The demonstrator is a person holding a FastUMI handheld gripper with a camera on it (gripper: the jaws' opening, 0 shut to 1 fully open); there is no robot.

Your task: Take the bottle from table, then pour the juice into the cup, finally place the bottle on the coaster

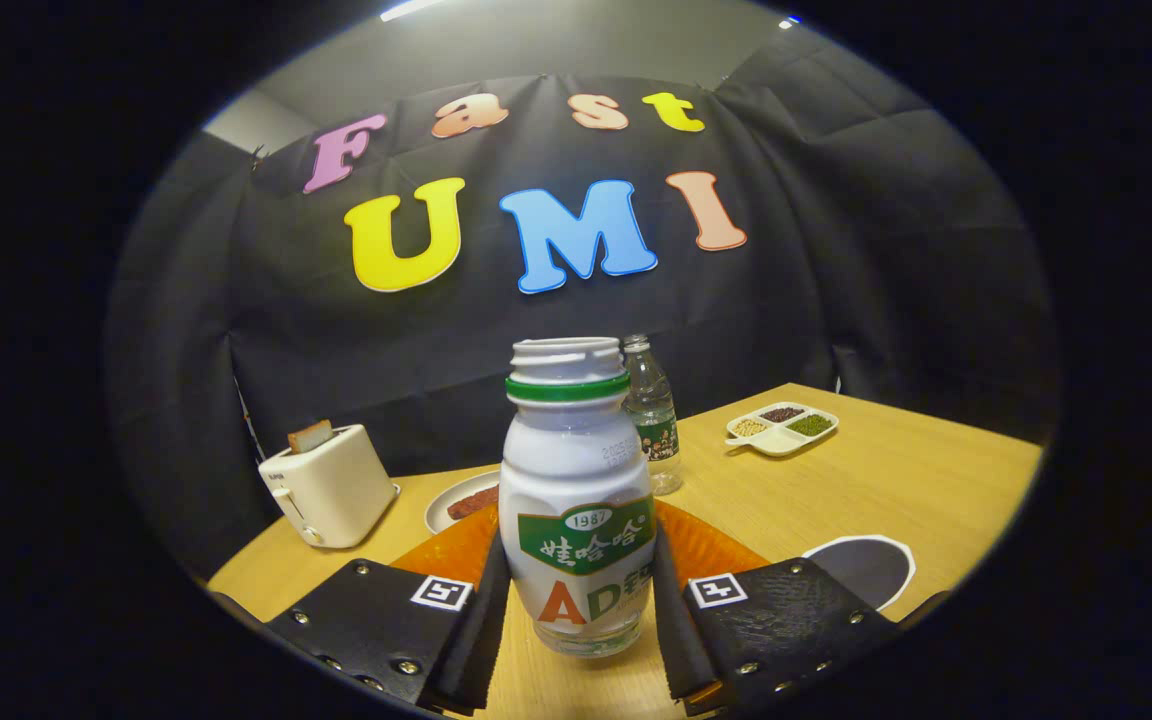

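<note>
Tool [581, 600] fingers pinch the upright bottle [576, 500] at its lower body, long axis vertical, coaster [861, 568] on the worktop [836, 480] just beyond the right finger.

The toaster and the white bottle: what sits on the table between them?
In the gripper view, a white plate holding something brownish lies between the toaster and the white bottle, which the gripper holds between its fingers.

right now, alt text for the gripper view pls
The claw grips an open white bottle upright between its fingers, above a wooden table. Behind the bottle sit an orange coaster, a clear water bottle, a toaster, a plate and a divided snack tray.
</note>
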